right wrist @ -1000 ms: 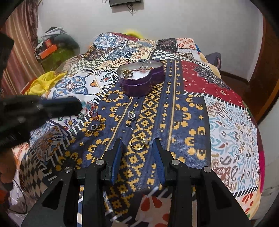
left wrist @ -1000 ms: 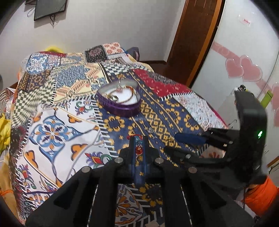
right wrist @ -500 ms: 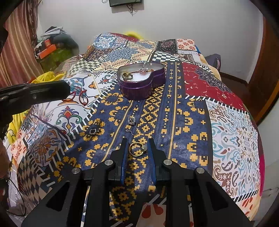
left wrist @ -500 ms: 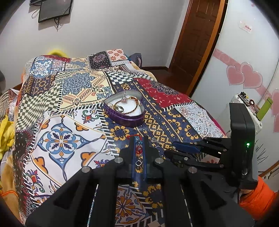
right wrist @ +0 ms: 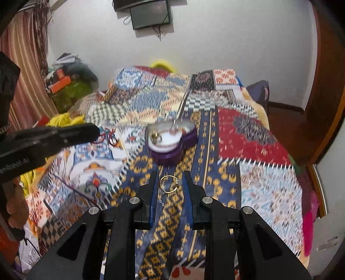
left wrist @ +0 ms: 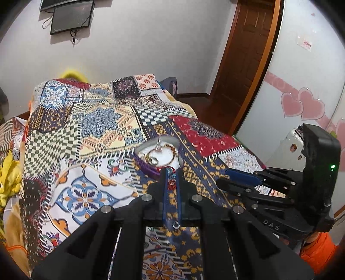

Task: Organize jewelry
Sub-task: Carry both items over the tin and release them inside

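A purple heart-shaped tin [right wrist: 172, 140] with a white lining stands on the patchwork bedspread and holds a gold bangle and small pieces; it also shows in the left wrist view [left wrist: 158, 158]. My right gripper [right wrist: 170, 183] is shut on a gold ring [right wrist: 169, 183] and holds it lifted, just short of the tin. My left gripper [left wrist: 171, 172] is shut on a red beaded piece [left wrist: 171, 184], close to the tin's near edge. From the right wrist view the left gripper [right wrist: 94, 131] shows at left with red loops [right wrist: 108, 137] hanging from it.
The patchwork bedspread [right wrist: 248, 150] covers the bed. Yellow cloth [right wrist: 62, 118] and clutter lie at the left. A wooden door [left wrist: 248, 64] and a white cabinet with pink hearts [left wrist: 301, 105] stand to the right. A wall monitor [right wrist: 151, 14] hangs behind.
My right gripper closed on the gold ring and lifted it off the bedspread toward the tin. My left gripper rose and moved toward the tin with the red beaded piece.
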